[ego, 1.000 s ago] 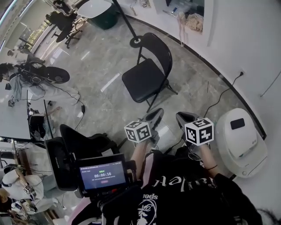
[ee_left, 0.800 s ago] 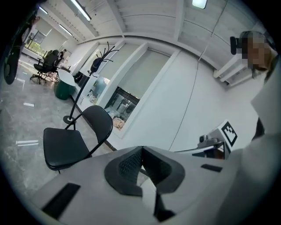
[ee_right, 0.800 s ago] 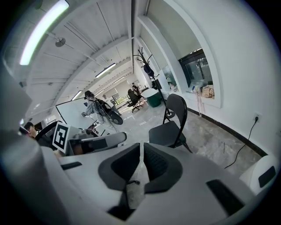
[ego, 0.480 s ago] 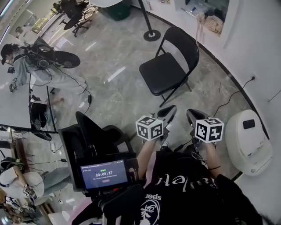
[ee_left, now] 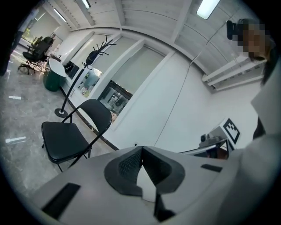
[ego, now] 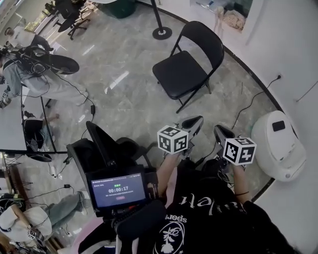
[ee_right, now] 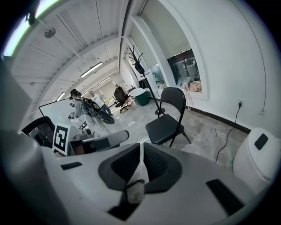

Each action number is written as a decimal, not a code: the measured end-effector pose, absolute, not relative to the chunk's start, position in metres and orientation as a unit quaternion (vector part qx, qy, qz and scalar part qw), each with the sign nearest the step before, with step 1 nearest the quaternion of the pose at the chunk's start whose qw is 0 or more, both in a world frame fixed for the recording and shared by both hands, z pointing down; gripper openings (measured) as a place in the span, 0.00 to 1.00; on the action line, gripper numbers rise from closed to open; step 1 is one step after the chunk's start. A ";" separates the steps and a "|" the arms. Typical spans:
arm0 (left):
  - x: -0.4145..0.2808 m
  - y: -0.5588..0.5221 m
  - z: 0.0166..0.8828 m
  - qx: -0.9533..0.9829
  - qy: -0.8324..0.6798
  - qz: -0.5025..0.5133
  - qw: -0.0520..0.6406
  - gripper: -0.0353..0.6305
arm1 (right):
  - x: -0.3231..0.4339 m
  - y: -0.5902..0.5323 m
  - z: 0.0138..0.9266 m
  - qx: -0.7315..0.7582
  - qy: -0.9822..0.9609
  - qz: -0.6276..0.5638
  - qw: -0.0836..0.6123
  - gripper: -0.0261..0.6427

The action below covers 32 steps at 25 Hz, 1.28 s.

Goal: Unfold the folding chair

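The folding chair point(ego: 181, 74) is standing open on the floor by the curved wall, so the unfolding is looking done; next, I judge, only a steadiness check is remaining. The left gripper point(ego: 195, 121) and right gripper point(ego: 222, 131) are hanging well apart from it, fingers closed, gripping nothing. Only the gripper views are showing closed fingers; only the head view is showing both grippers together.

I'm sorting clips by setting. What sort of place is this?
Probably an open office or lab-like workspace. Rolling office chairs stand at the far end of a grey stone-look floor, a coat stand stands near the white wall, and a black folding chair stands open nearby.
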<state>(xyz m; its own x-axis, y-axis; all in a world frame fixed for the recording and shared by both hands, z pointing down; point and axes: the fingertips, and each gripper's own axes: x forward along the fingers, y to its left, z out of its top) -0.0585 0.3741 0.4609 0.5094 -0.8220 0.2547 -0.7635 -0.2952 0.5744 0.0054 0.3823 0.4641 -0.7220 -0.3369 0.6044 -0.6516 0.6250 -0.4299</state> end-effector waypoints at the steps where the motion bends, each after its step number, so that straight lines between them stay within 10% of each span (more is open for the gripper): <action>1: -0.054 0.377 0.461 0.805 -0.488 -0.049 0.332 0.06 | 0.009 0.387 0.464 0.287 -0.868 0.326 0.242 0.09; 32: 0.042 0.455 0.413 0.786 -0.542 -0.059 0.292 0.06 | 0.102 0.441 0.415 0.225 -0.907 0.281 0.219 0.09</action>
